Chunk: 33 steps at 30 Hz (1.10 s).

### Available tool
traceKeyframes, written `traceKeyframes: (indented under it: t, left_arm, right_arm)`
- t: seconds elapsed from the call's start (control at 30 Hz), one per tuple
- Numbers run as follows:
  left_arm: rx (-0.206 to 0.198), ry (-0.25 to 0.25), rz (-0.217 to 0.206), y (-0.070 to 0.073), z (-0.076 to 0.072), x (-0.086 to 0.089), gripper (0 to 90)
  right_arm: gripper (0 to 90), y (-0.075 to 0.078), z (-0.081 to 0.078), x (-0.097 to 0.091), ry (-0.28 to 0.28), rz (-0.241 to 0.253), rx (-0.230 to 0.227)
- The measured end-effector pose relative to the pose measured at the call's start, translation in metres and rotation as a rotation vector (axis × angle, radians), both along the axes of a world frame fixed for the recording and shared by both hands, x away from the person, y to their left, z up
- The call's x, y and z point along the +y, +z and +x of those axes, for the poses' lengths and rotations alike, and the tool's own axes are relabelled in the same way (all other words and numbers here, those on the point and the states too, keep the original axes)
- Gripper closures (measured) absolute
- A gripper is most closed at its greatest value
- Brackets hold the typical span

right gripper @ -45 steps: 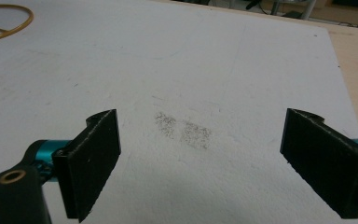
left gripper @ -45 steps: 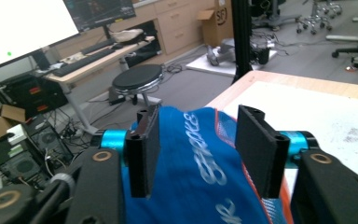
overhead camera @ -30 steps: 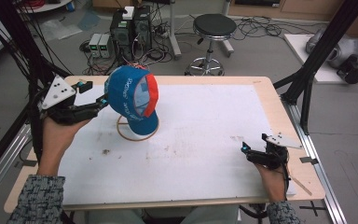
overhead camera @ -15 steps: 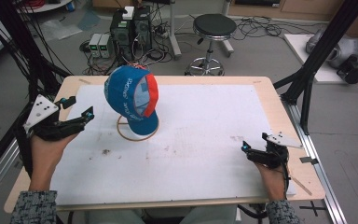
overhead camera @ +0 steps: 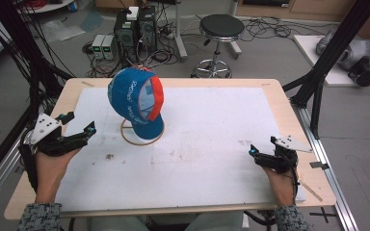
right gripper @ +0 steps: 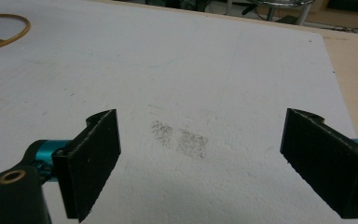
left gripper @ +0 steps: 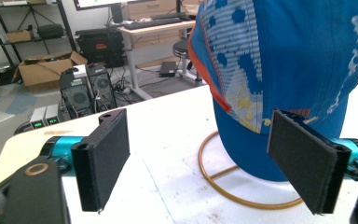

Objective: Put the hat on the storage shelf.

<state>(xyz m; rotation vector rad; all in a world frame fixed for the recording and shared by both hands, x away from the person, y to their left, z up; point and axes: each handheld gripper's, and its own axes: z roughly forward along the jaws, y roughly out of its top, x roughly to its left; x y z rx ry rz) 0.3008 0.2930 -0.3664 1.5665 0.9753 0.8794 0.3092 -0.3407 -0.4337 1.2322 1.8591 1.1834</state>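
Observation:
A blue cap with an orange brim sits on a head-shaped stand whose gold wire ring rests on the white mat. My left gripper is open, held left of the cap and apart from it. In the left gripper view the cap and the ring lie just beyond the left gripper, its black pads spread wide with nothing between them. My right gripper rests open near the mat's right edge. The right gripper has only bare mat between its jaws.
The white mat covers most of a wooden table. A dark smudge marks the mat ahead of the right gripper. Black frame posts stand at the table's sides. A stool and computer boxes stand behind the table.
My left gripper has drawn back left and toward the person, away from the cap's side where it was a second ago. The cap stays on its stand. The right gripper has not moved.

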Motion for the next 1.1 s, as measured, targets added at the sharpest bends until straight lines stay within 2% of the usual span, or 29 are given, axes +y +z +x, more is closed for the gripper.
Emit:
traceKeyframes:
  t: [0.3,0.37,0.47,0.53,0.87,1.1]
  left_arm:
    - [0.021,0.001,-0.001,-0.012,-0.003,0.001,19.4]
    - [0.024,0.001,0.000,-0.014,-0.004,0.001,19.2]
    - [0.033,0.002,0.008,-0.017,-0.005,0.001,19.1]
    - [0.035,0.004,0.005,-0.018,-0.005,0.003,19.1]
    - [0.050,0.010,-0.018,-0.022,-0.012,0.011,18.7]
    - [0.078,0.005,-0.006,-0.029,-0.011,0.008,18.6]
  right_arm:
    - [11.1,0.002,-0.002,0.001,-0.004,0.004,-0.010]
    - [11.1,0.003,-0.002,0.003,-0.010,-0.005,-0.028]
    - [11.1,0.007,-0.004,0.002,-0.028,0.007,-0.069]
    - [11.1,0.008,-0.004,0.001,-0.036,0.011,-0.078]
    - [11.1,0.004,0.002,0.004,-0.023,0.017,-0.040]
    - [11.1,0.003,0.004,0.005,-0.021,0.018,-0.033]
